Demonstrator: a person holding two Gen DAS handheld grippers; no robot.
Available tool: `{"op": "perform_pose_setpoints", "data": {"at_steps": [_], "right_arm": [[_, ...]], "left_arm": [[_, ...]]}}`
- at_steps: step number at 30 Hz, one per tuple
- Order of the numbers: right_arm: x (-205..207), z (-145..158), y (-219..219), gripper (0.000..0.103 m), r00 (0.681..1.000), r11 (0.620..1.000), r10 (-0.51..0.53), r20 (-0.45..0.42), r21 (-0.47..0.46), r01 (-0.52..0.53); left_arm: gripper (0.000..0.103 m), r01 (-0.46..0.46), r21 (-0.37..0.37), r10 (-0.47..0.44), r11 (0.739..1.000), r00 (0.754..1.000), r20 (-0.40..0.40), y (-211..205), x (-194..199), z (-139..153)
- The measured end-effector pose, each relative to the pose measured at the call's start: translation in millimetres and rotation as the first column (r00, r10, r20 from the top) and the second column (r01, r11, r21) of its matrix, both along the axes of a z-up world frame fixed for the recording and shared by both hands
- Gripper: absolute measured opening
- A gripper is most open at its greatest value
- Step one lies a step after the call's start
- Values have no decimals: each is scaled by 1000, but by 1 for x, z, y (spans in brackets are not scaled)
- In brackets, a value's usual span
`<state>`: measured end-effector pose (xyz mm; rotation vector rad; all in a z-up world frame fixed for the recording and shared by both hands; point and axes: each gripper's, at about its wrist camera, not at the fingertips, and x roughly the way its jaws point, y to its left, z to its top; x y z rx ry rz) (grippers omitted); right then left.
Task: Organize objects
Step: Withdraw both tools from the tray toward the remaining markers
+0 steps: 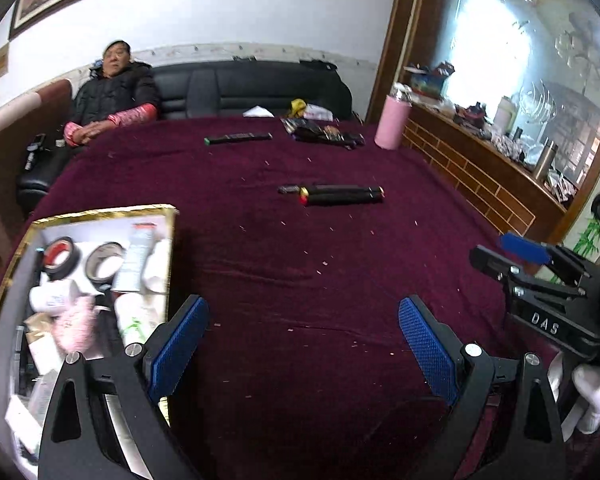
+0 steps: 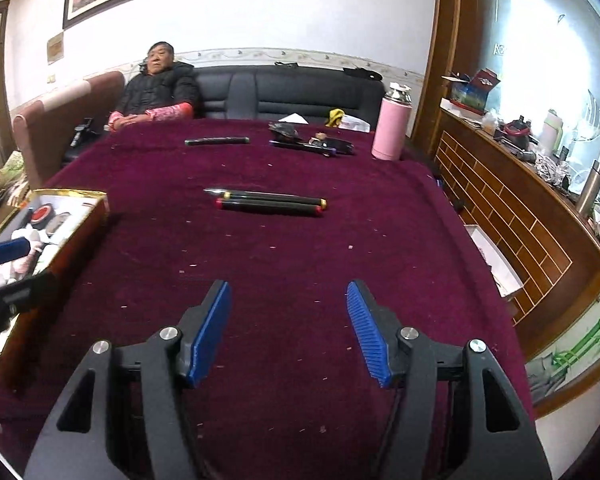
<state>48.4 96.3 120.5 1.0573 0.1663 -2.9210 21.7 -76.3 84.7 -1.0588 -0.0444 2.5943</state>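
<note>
Both hand-held grippers, left (image 1: 303, 344) and right (image 2: 288, 330), gape empty above the maroon cloth (image 2: 284, 248)

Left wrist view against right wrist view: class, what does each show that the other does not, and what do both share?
Only the left wrist view looks down into the gold-rimmed box, showing the tape rolls and white bottles inside; the right gripper appears at its right edge.

Only the right wrist view shows a white box lying beyond the table's right edge.

Both share the maroon tablecloth, the black pens at its middle, the pink flask and a seated person. Each view's own jaws stand open and empty.
</note>
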Motion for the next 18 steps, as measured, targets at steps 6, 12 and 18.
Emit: {"op": "perform_pose_setpoints", "data": {"at_steps": [6, 12, 18], "right_arm": [[-25, -9, 12, 59, 999, 999, -11, 33, 43, 10], [-61, -18, 19, 59, 998, 997, 14, 69, 81, -20], [-156, -12, 70, 60, 957, 875, 253, 144, -456, -163]], "left_arm": [[93, 26, -6, -25, 1000, 997, 74, 17, -19, -25], [93, 29, 6, -29, 1000, 993, 119, 19, -28, -42], [93, 33, 16, -35, 999, 989, 142, 15, -28, -52]]}}
